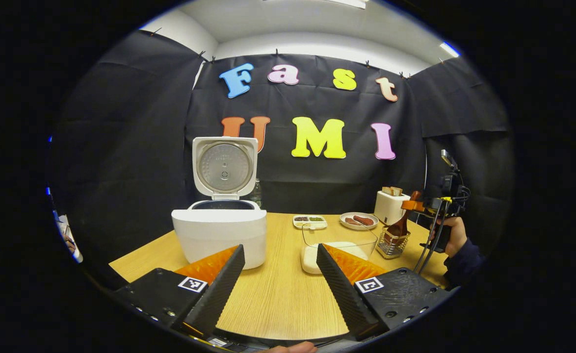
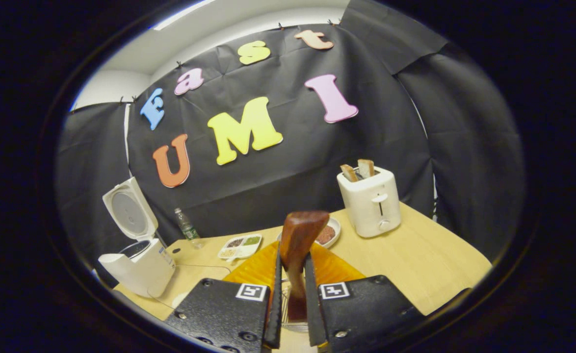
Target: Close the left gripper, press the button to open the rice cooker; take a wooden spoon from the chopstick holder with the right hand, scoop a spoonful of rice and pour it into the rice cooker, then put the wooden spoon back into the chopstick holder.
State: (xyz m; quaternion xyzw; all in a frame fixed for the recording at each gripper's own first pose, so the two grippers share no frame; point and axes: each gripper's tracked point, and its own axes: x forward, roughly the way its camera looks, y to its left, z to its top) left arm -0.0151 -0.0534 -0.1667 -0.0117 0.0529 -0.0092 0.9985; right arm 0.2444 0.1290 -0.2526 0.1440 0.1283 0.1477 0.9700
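Observation:
In the left gripper view the white rice cooker (image 1: 219, 235) stands at the table's left with its lid (image 1: 224, 169) raised. My left gripper (image 1: 280, 260) hangs open over the table in front of it, holding nothing. A clear container of rice (image 1: 339, 245) sits to the right. Beyond that, the wooden spoon (image 1: 402, 223) stands in the wire chopstick holder (image 1: 392, 243), with my right gripper (image 1: 409, 205) at its upper part. In the right gripper view my right gripper (image 2: 293, 274) is shut on the wooden spoon (image 2: 300, 235), whose end rises between the fingers. The open rice cooker (image 2: 138, 264) is far left.
A white toaster (image 1: 390, 205) with bread stands at the back right, seen also as the toaster (image 2: 370, 201). A plate of sausages (image 1: 359, 220), a divided tray (image 1: 309, 221) and a bottle (image 1: 255, 192) sit along the back. A hand (image 1: 457, 235) holds the right gripper.

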